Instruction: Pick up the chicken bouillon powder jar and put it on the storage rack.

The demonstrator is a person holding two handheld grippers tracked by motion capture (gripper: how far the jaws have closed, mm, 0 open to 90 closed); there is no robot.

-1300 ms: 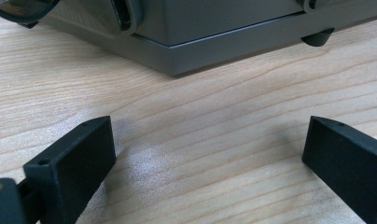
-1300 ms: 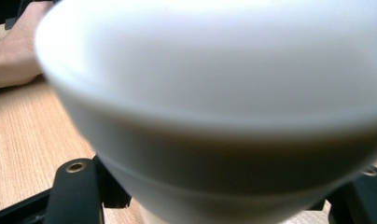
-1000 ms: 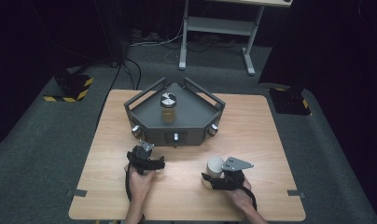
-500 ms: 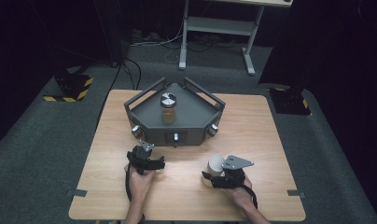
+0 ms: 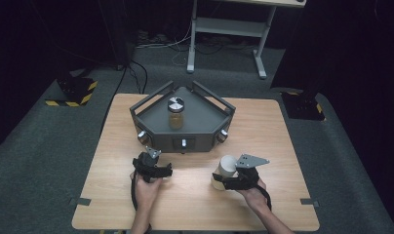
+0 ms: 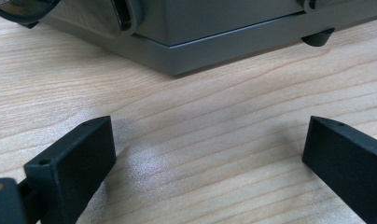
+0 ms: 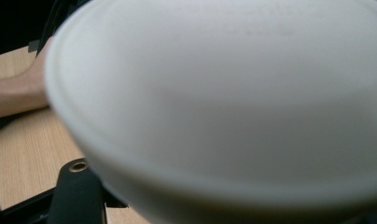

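Jaws of your left gripper (image 6: 210,163) stand wide apart over bare desk (image 5: 283,126), holding nothing, just in front of the grey tray (image 5: 205,117) with its jar (image 5: 175,113). Your right gripper (image 5: 229,181) is closed around a white cup (image 5: 226,168), tilted, near the desk's front right.

In the right gripper view the white cup (image 7: 233,107) sits so close it's just a blur, cut off at 12, 3 and 6 o'clock, hiding most of the right gripper (image 5: 234,179); can't tell how its jaws sit on the cup. The forearm (image 7: 16,95) at 9 o'clock runs off the edge. In the left gripper view the grey box (image 6: 196,32) is cropped at 12 o'clock. The jar (image 5: 175,113) contents are too small to make out.
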